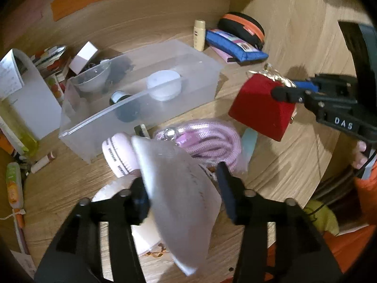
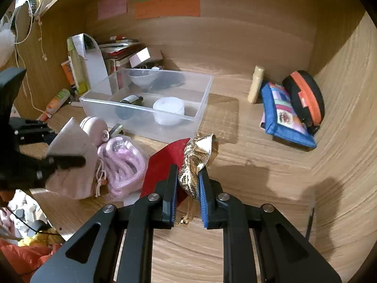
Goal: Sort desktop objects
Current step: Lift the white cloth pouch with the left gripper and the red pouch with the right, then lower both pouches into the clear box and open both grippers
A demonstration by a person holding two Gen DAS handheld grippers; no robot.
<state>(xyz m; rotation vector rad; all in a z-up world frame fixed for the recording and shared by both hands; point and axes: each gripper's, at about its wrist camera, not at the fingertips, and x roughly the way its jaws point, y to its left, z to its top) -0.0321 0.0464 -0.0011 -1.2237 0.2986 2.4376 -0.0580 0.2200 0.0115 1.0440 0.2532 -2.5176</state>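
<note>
My left gripper (image 1: 183,188) is shut on a pale pink cloth pouch (image 1: 179,188), held above the desk; it also shows in the right wrist view (image 2: 70,155). My right gripper (image 2: 188,184) is shut on the gold top (image 2: 198,160) of a red pouch (image 2: 162,165), lifted off the desk; the red pouch (image 1: 261,106) hangs at the right in the left wrist view. A clear plastic bin (image 1: 77,127) stands behind, holding a white jar (image 1: 165,87), a dark bottle (image 1: 122,103) and a glass bowl (image 1: 92,77). A bagged pink cable (image 1: 207,141) lies below.
A pink round case (image 1: 117,153) lies beside the cable. A blue pouch (image 2: 285,115), a black-orange case (image 2: 306,99) and a cream tube (image 2: 255,83) sit at the back right. Bottles, books and a white box (image 2: 89,63) crowd the left corner. Wooden walls enclose the desk.
</note>
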